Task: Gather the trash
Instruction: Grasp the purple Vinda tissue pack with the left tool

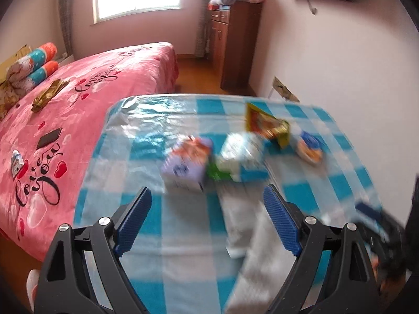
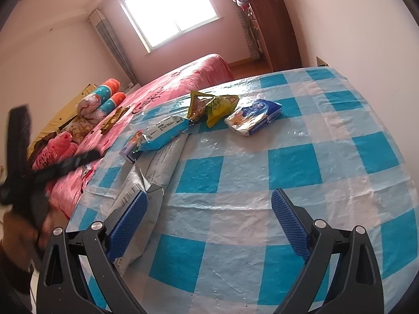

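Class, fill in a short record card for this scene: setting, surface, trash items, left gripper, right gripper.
setting: bedroom with pink bed
surface: table under blue checked cloth
trash items: grey mailer bag, blue-white packet, yellow snack wrappers, tissue pack
left gripper: open, empty
right gripper: open, empty, beside the mailer bag

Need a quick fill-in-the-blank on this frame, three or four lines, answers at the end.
1. The wrappers lie on a blue and white ____ tablecloth.
2. Both the left gripper and the right gripper have jaws that are ____.
3. The bed has a ____ cover.
4. The grey mailer bag lies ____ on the cloth.

Answers: checked; open; pink; flat
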Demonstrator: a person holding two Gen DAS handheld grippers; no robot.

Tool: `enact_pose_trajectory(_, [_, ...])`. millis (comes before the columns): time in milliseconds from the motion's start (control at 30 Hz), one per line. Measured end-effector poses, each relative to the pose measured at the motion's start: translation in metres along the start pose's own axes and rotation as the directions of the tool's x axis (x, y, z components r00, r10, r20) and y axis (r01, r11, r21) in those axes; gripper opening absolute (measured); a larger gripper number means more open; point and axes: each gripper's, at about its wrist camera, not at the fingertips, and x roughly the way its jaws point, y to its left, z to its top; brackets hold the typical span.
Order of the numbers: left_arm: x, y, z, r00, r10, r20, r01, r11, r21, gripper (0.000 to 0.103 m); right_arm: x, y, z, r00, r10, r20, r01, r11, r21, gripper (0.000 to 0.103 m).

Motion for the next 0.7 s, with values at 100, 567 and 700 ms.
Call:
enact_pose_trajectory(100, [0.025,0.014,0.014,1.000,-0.001,-0.026,-0.001,0.998,-0.058,0.088,0.005,-0.004,0.000,1.000,0.010,-0.016,-0.009,1.000,0.015,0.094])
enact_pose_trajectory(567, [0.084,0.023,0.027,0.997,0.014,-0.080,-0.019,0.998,-0.059,0.076,0.018,0.010,-0.009,0.986,0.138,-0.088,-0.137,0.990,0.018,0.094])
enact_pose_trajectory(700, [0.093,0.020,0.030,0.995,0.018,-0.101,-0.022,0.999,-0.044,0.059,0.020,0.020,-0.013,0.978,0.182,-0.105,-0.183,0.983,0.000,0.094])
